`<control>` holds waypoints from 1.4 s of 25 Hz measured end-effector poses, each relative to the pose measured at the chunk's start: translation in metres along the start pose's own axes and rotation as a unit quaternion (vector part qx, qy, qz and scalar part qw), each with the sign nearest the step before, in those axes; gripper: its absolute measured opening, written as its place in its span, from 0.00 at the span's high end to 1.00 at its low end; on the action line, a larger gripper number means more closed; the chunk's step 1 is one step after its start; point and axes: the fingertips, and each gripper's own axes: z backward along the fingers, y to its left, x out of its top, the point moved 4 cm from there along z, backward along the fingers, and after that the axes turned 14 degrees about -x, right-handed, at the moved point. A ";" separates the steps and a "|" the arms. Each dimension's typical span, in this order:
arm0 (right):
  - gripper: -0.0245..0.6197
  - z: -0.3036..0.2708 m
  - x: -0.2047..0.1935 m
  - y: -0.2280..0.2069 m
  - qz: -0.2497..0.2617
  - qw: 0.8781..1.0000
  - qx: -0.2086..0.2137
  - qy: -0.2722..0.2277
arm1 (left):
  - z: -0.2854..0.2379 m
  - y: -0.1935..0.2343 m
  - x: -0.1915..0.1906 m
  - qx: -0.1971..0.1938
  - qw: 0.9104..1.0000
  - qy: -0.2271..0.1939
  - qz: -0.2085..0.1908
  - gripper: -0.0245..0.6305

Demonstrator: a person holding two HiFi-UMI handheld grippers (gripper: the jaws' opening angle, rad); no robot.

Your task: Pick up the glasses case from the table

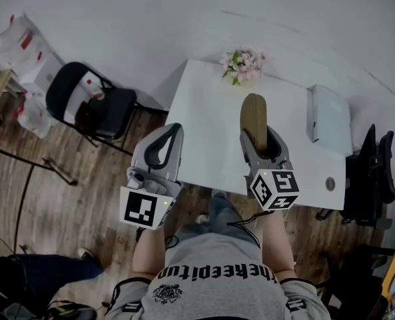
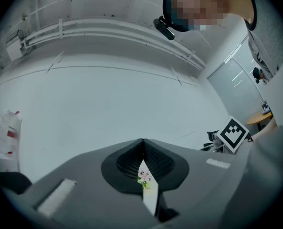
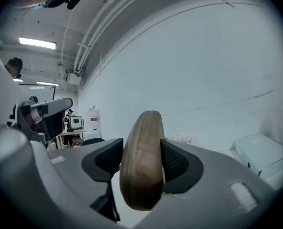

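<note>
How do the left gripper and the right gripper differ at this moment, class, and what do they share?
The right gripper is clamped on a brown glasses case; the left gripper holds nothing. The right gripper's jaws stand apart around the case; the left gripper's jaws meet at their tips. Both are grey and point away from the person.

My right gripper (image 1: pixel 261 140) clamps the glasses case (image 1: pixel 254 114) above the table (image 1: pixel 204 105); my left gripper (image 1: pixel 172 131), jaws together, hangs at the table's edge.
</note>
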 end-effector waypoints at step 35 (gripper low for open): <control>0.59 0.075 0.052 -0.017 0.017 0.996 0.009 -0.089 | 0.001 -0.053 0.024 0.003 1.000 -0.002 -0.003 0.94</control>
